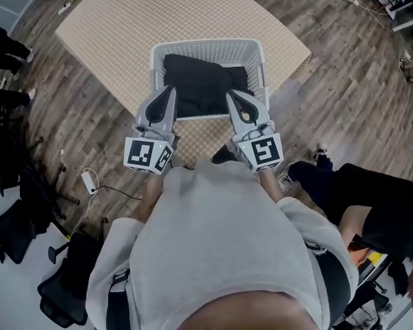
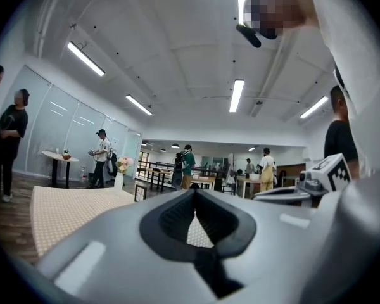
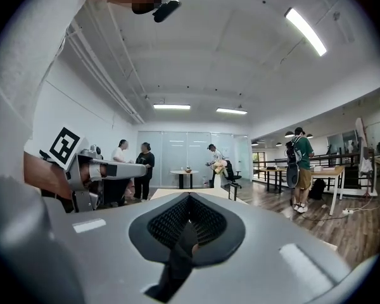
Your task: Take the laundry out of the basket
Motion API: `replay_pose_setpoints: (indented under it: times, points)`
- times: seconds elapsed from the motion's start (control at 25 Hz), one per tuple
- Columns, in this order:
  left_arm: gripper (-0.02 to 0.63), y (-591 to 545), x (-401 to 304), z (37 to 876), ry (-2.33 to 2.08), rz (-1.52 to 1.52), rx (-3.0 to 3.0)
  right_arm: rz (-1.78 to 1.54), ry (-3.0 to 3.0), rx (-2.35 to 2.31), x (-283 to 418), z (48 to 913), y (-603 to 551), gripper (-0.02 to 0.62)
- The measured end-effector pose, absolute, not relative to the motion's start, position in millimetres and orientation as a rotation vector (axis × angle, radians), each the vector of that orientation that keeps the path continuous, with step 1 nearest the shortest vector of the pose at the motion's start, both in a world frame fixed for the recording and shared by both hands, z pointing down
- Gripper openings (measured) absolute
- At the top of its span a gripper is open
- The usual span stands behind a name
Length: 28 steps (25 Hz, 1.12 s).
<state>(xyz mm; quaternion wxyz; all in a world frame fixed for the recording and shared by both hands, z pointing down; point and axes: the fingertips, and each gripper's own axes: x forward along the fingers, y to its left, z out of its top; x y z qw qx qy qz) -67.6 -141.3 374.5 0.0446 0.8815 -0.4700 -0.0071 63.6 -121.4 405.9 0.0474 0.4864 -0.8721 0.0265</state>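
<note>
A beige mat (image 1: 110, 26) is lying on wooden floor (image 1: 344, 95), carrying a white basket (image 1: 206, 45) with dark laundry (image 1: 203, 81) inside. The left claw (image 1: 170, 89) and right claw (image 1: 229, 95) are hovering at its near rim, pinched together, empty, likely readying to reach in. Only the head view is showing the basket.

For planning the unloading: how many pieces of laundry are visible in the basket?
1: a black bundle fills the white basket on the mat; other pieces may hide underneath it.
</note>
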Motion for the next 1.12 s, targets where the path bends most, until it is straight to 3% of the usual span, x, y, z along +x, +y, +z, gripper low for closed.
replay_pose_setpoints:
  times: [0.48,0.6,0.84,1.12]
  points:
    - [0.011,-168,-61,400,-1.406,0.045,2.615,0.091,-2.569,1.421,74,432,-166,0.0]
    - [0.011,-178,-68,402,-1.372,0.027,2.604,-0.099,-2.432,1.309,60,443,-172,0.0]
    - [0.011,-189,-65,398,-1.326,-0.009,2.618,-0.789,-1.945,0.818,30,481,-174,0.0]
    - [0.011,-194,-67,399,-1.325,-0.045,2.602,-0.653,-1.955,0.667,21,517,-184,0.0]
